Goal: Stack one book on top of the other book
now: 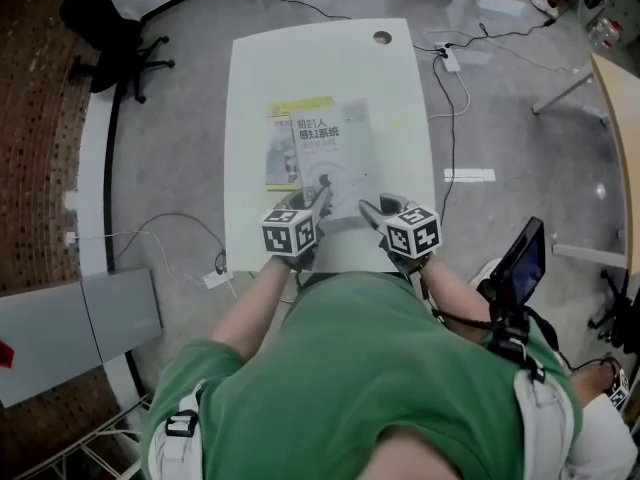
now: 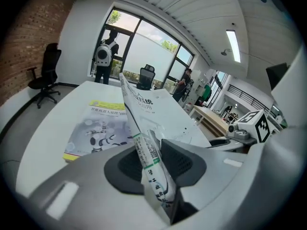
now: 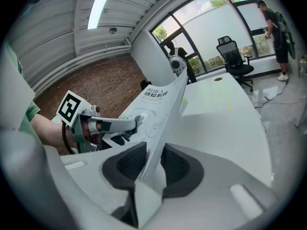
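Observation:
A white book (image 1: pixel 335 158) is held at its near edge by both grippers, lifted off the white table (image 1: pixel 330 58) and overlapping a yellow-edged book (image 1: pixel 278 148) that lies flat to its left. My left gripper (image 1: pixel 318 206) is shut on the white book's near left corner, and my right gripper (image 1: pixel 372 211) is shut on its near right corner. In the left gripper view the jaws (image 2: pixel 151 164) pinch the white book (image 2: pixel 141 107), with the yellow-edged book (image 2: pixel 96 131) on the table behind. In the right gripper view the jaws (image 3: pixel 153 164) clamp the white book (image 3: pixel 156 107), and the left gripper (image 3: pixel 129 124) grips its far side.
A cable hole (image 1: pixel 383 37) sits at the table's far right corner. A black office chair (image 1: pixel 105 28) stands at the far left, a power strip (image 1: pixel 215 278) and cables lie on the floor, and a wooden table (image 1: pixel 620 138) is at the right. People stand by the windows (image 2: pixel 103 56).

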A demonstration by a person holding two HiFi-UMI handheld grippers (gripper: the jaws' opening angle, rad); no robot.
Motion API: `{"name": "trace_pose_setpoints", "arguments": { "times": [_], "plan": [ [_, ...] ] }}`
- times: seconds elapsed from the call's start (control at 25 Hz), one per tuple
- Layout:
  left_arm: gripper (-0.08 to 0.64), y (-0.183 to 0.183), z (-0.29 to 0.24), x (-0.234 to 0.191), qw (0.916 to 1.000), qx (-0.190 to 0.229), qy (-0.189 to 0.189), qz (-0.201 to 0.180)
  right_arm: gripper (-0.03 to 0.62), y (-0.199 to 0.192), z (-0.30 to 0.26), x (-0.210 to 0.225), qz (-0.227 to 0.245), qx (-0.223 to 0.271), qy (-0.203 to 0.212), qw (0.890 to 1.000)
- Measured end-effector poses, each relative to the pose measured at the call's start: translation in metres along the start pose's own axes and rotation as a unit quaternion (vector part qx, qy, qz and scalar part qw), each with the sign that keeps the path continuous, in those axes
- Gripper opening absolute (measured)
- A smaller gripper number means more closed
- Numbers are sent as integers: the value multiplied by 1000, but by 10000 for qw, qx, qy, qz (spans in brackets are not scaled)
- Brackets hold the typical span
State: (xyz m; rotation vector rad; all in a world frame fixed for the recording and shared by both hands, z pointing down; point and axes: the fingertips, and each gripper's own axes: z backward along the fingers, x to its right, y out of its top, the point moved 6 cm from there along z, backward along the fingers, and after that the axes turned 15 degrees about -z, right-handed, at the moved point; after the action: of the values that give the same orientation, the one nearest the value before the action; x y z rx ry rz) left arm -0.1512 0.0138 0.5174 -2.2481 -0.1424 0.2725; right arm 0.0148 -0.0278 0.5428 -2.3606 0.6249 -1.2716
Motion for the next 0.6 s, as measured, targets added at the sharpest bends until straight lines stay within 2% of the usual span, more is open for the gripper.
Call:
{"name": "trace_pose_setpoints", "arguments": {
  "times": [0.28,0.6],
  "plan": [
    [104,-9,20,-19,9991,-45,413,46,98,0,-24,-19,196,-193,176,9995],
    [104,-4,7,-25,9994,-47,258,-207,98,4,-27,-16,138,-50,-97,9998]
  ]
}}
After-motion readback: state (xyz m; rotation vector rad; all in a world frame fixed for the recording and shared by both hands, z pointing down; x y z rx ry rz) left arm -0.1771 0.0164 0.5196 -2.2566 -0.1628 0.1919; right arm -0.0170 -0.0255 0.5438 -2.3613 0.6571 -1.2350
